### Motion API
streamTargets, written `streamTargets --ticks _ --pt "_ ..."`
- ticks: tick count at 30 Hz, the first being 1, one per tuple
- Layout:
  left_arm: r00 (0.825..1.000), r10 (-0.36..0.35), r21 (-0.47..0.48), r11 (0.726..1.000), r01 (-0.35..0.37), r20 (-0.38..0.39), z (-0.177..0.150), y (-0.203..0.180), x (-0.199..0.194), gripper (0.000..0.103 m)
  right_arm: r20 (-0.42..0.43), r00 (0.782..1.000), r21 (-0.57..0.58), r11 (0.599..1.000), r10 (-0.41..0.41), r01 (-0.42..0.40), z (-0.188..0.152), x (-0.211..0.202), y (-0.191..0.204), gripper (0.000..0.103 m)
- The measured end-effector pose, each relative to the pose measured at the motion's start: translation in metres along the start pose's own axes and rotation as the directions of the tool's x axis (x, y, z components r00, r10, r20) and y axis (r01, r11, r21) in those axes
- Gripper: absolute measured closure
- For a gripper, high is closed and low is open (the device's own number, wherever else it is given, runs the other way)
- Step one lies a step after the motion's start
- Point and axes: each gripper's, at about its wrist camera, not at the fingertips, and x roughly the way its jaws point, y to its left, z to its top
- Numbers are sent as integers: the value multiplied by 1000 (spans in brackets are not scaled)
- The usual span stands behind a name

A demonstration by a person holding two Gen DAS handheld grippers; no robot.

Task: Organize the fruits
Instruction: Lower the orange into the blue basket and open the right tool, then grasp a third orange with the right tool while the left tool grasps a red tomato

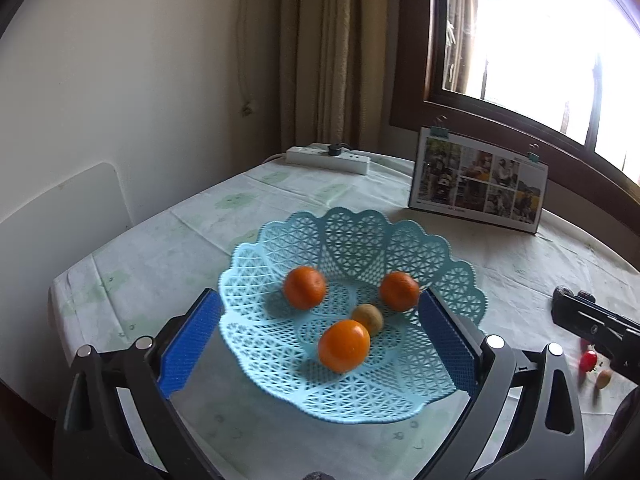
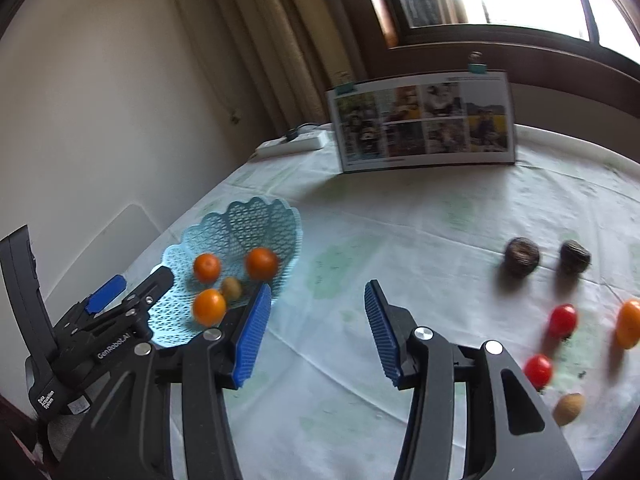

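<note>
We see the light-blue scalloped plastic lattice basket (image 1: 404,388) sitting near the left edge of the pale-green-patterned cloth-covered surface (image 2: 400,216), holding three round orange citrus fruits (image 1: 344,345) and one brown kiwi (image 1: 368,317), with our left claw (image 1: 316,340) spread wide and empty over it. Bare cloth lies between the basket and the loose fruit at right, where our right claw (image 2: 316,332) hangs wide open, holding nothing. There we count two dark wrinkled fruits (image 2: 521,257), two red cherry tomatoes (image 2: 563,320), one orange fruit (image 2: 628,328) and one tan fruit (image 2: 568,409).
</note>
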Motion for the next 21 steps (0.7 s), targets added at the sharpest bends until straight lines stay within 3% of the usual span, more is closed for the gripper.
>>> streamTargets --ticks 12,14,21 --pt "996 -88 101 991 88 -10 0 -55 -5 3 55 984 139 977 -169 160 -8 -42 -92 51" --pt "995 -102 112 988 103 -15 -1 -63 -5 3 58 974 164 965 -218 206 -12 -50 -111 47" --pt "992 -124 144 981 128 -32 -5 -86 -6 3 40 930 259 903 -365 343 -26 -75 -177 47"
